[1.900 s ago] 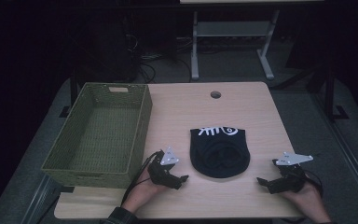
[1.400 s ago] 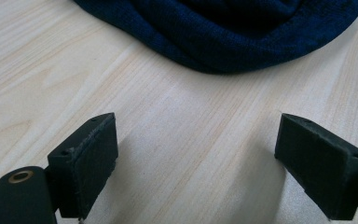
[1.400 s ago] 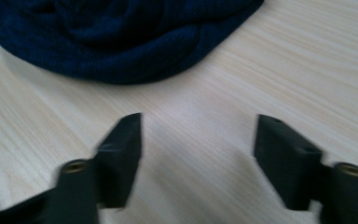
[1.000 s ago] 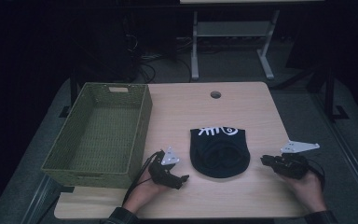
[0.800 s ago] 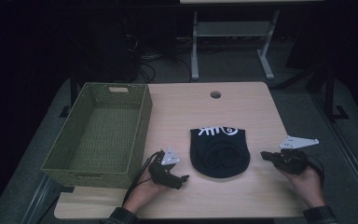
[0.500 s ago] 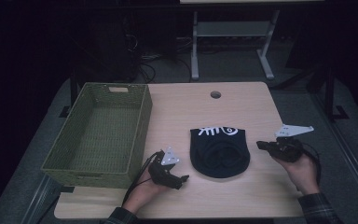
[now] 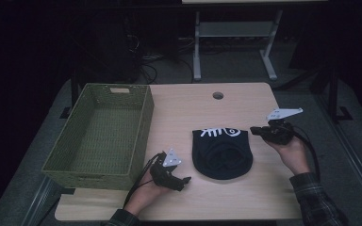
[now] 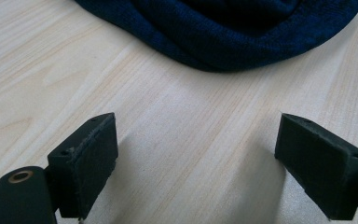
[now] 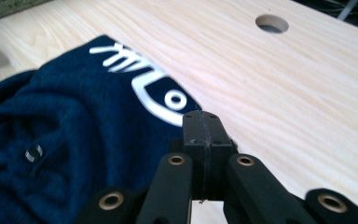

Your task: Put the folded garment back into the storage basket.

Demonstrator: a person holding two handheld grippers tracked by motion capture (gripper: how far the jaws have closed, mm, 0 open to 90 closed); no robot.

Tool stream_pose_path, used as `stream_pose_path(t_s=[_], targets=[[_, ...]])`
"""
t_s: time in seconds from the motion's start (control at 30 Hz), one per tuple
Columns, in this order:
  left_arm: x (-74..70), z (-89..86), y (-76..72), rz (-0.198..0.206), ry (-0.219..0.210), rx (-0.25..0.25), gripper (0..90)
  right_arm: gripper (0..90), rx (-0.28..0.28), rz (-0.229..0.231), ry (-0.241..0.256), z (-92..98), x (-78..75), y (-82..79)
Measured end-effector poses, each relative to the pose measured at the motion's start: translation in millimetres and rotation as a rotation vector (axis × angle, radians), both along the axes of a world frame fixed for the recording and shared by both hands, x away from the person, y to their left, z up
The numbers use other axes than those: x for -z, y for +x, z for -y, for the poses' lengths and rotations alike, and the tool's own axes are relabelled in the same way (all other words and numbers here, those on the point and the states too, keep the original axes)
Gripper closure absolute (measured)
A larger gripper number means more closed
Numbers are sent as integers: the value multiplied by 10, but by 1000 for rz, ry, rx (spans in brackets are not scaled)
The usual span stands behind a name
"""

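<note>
A dark navy knit hat (image 7: 221, 153) with a white fish-bone design lies flat on the wooden table (image 7: 188, 108), right of centre. My left gripper (image 7: 184, 181) rests on the table just left of the hat's near edge. In the left gripper view its jaws (image 8: 196, 126) stand wide open with bare wood between them, and the hat's rim (image 8: 223, 32) is ahead. My right gripper (image 7: 255, 131) hovers at the hat's far right corner. In the right gripper view its jaws (image 9: 201, 123) are pressed together with nothing between them, right beside the hat (image 9: 65, 140) and its white design.
An empty green woven basket (image 7: 141, 127) stands along the table's left side, close to my left hand. A round cable hole (image 7: 218, 95) sits near the far edge, with the hole (image 9: 271, 23) ahead in the right gripper view. Desk legs and cables lie beyond the table.
My right gripper has risen from the table's front right and moved forward and left to the hat's far right corner. The left gripper and the hat have stayed put.
</note>
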State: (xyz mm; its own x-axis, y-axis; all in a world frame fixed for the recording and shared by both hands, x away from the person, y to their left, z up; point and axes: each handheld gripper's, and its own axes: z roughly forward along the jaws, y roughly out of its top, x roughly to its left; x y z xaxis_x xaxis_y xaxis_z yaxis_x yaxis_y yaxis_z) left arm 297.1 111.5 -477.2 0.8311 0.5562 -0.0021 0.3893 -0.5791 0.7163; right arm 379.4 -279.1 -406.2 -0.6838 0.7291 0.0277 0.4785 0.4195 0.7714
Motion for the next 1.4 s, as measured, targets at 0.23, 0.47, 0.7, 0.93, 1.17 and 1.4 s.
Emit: stream_pose_path(t_s=[0.23,0.47,0.7,0.93,1.17,1.4], targets=[[0,0,0,0,0,0,121,900,-18,-22,-23,-124,10,247],[1,-1,-1,-1,-3,1,121,900,-8,-65,-39,-241,112,495],[1,-3,-2,-1,-2,3,121,900,-1,-102,-70,-320,300,713],[1,-4,-2,-1,-2,3,121,900,3,-137,-85,-298,416,757],[1,-5,-4,0,-2,3,122,900,-4,-150,-99,-262,473,713],[0,-6,-4,0,-1,4,122,900,-1,-156,-100,-176,493,648]])
